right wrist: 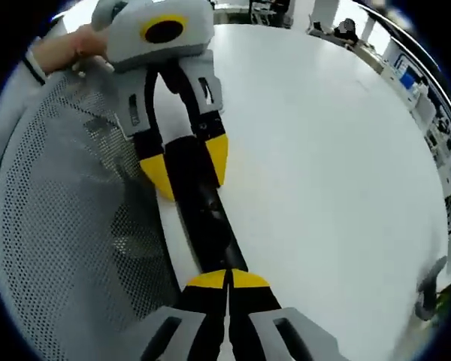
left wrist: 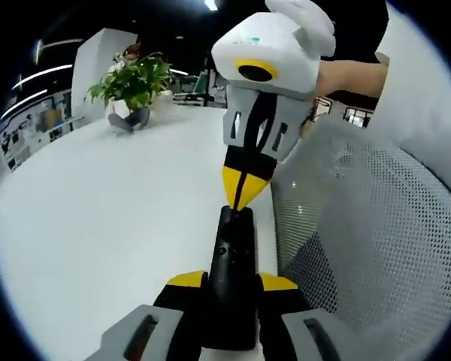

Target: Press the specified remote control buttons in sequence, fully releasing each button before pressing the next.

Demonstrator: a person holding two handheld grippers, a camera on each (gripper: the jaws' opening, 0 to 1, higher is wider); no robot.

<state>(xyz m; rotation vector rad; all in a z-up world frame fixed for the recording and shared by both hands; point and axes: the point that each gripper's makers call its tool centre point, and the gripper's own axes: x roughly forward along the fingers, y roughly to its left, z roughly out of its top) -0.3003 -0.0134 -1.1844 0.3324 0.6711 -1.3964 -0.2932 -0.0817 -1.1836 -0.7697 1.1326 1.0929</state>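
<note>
Left gripper view: black remote control [left wrist: 233, 278] clamped in left gripper [left wrist: 233, 289] over the desk [left wrist: 98, 218] edge, right gripper [left wrist: 244, 188] with tips together pressing its far end; sequence seemingly mid-press, completed buttons impossible to tell, release pending.

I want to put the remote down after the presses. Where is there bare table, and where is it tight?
Bare white table spreads between the remote and the potted plant at the far edge. It is crowded at the table's edge: left gripper clamps the remote, right gripper meets its far end, and a mesh chair back sits close alongside.
</note>
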